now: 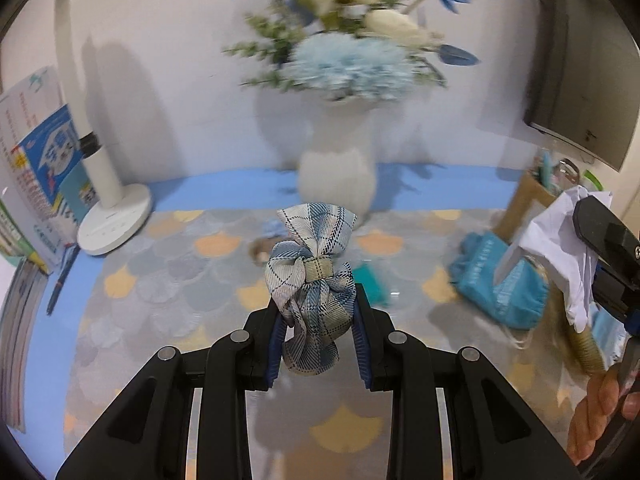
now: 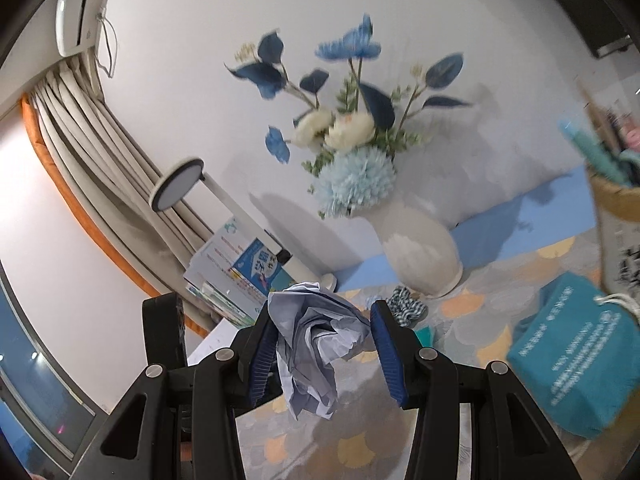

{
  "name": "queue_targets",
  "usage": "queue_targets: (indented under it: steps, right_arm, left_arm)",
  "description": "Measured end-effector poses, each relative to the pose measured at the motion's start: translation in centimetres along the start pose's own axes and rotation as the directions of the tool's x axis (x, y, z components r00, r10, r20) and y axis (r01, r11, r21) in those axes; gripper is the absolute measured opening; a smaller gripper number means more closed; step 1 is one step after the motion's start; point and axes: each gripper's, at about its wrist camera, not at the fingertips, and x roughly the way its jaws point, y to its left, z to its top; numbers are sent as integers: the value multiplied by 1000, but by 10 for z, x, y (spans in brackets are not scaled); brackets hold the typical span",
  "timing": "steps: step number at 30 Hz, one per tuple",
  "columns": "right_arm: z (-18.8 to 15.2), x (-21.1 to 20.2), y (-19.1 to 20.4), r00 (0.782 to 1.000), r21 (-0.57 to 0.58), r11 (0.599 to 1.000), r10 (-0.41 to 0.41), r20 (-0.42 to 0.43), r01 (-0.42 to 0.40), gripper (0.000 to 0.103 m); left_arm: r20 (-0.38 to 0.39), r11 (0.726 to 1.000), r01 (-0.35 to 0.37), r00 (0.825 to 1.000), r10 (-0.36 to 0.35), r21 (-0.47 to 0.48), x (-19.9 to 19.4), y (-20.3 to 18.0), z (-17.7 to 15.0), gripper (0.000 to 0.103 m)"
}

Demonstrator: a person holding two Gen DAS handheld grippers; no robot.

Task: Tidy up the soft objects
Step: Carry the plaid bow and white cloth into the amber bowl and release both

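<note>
My left gripper is shut on a plaid blue-and-cream fabric bow and holds it above the patterned table mat. My right gripper is shut on a crumpled white paper wad, also held in the air; that wad shows at the right edge of the left wrist view. A teal pouch and a blue face mask lie on the mat at right. A small checked fabric piece lies by the vase.
A white vase of blue and white flowers stands at the back centre. A white lamp base and stacked books are at left. A woven holder with pens and a monitor are at right.
</note>
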Motion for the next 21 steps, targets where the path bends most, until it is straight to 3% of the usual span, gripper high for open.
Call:
queue_targets:
  steps: [13,21]
  right_arm:
    - [12,-100,-13,992,7,998,-55,116,55,46]
    - [18,-161,-42,976,58,994,-106,192,97,46]
  left_arm:
    - [-14,987,118,993,-118,110,-4,-102,1,27]
    - [-42,959,243,970,-240,149,-8,-158,6,27]
